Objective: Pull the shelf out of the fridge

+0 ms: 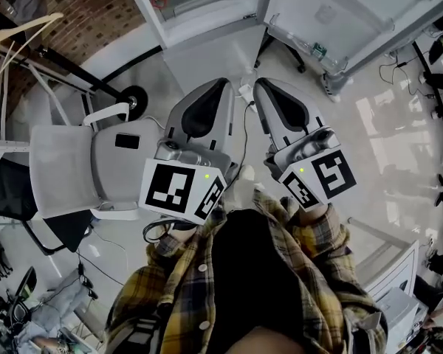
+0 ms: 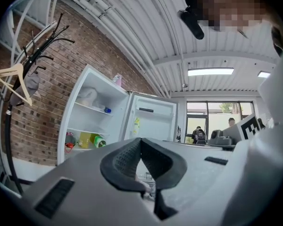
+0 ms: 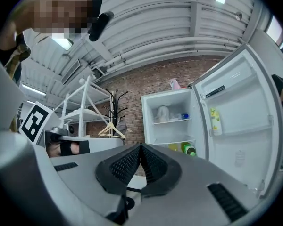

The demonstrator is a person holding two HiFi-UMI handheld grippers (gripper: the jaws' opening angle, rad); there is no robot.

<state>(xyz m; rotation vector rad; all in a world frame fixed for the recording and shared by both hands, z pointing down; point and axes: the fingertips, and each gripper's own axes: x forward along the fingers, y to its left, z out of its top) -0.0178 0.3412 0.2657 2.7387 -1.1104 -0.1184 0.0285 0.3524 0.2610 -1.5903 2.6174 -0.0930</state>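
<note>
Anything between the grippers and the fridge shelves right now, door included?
Nothing visible. The fridge door is swung wide open. The left gripper and right gripper, both shut and empty, face the shelves with nothing ahead of them. The chair sits off to the left.

head view: steeply down onto left gripper [image 1: 225,87], right gripper [image 1: 263,87] | gripper views: level along own jaws, fridge [image 2: 98,121] [image 3: 172,119] ahead, well apart | all share fridge

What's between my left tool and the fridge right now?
Nothing but bare pale floor between the left tool and the open fridge, as the head view shows.
</note>
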